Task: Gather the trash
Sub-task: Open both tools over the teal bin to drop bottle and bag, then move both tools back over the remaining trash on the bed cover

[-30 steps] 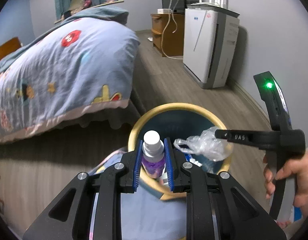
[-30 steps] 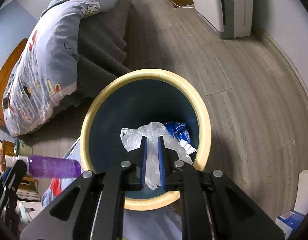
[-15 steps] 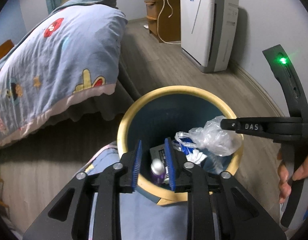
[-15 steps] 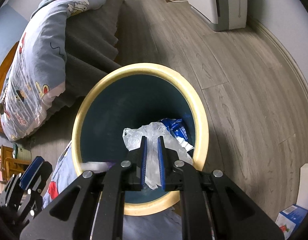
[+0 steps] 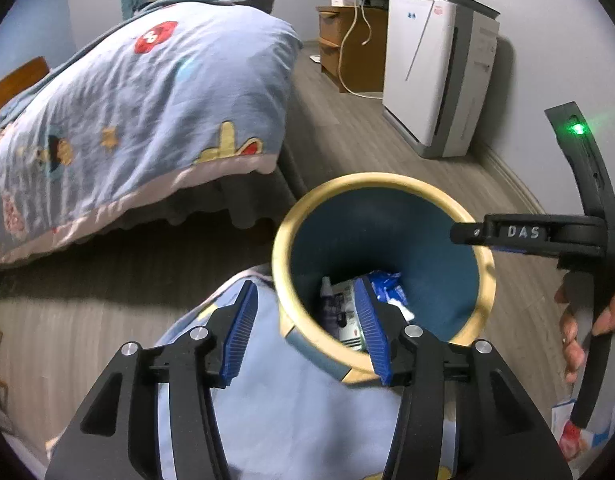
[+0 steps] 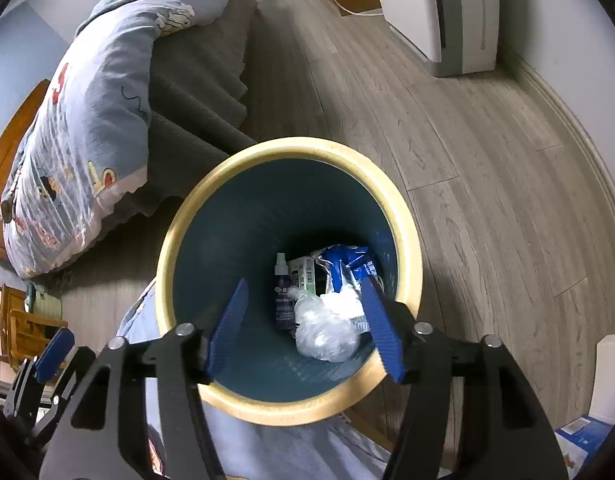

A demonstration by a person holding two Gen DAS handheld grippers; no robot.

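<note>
A round bin (image 6: 403, 216) with a cream rim and dark teal inside stands on the wooden floor; the left wrist view shows the same bin (image 5: 387, 182). At its bottom lie a purple spray bottle (image 6: 282, 296), a crumpled clear plastic bag (image 6: 327, 330), a green carton (image 6: 303, 274) and a blue wrapper (image 6: 347, 260). My right gripper (image 6: 303, 326) hangs over the bin's mouth, its jaws opening with nothing between the pads. My left gripper (image 5: 303, 326) straddles the bin's near rim, jaws opening and empty. The right gripper (image 5: 547, 234) also shows from the side, held by a hand (image 5: 579, 340).
A bed with a blue cartoon quilt (image 5: 127, 120) fills the left. A white air purifier (image 5: 435, 76) and a wooden cabinet (image 5: 351, 52) stand along the far wall. Light blue cloth (image 5: 291, 412) lies below the left gripper. Small boxes (image 6: 579, 436) sit on the floor at right.
The left gripper let go of the purple bottle and the right gripper let go of the plastic bag; both now lie in the bin. Both pairs of jaws have spread.
</note>
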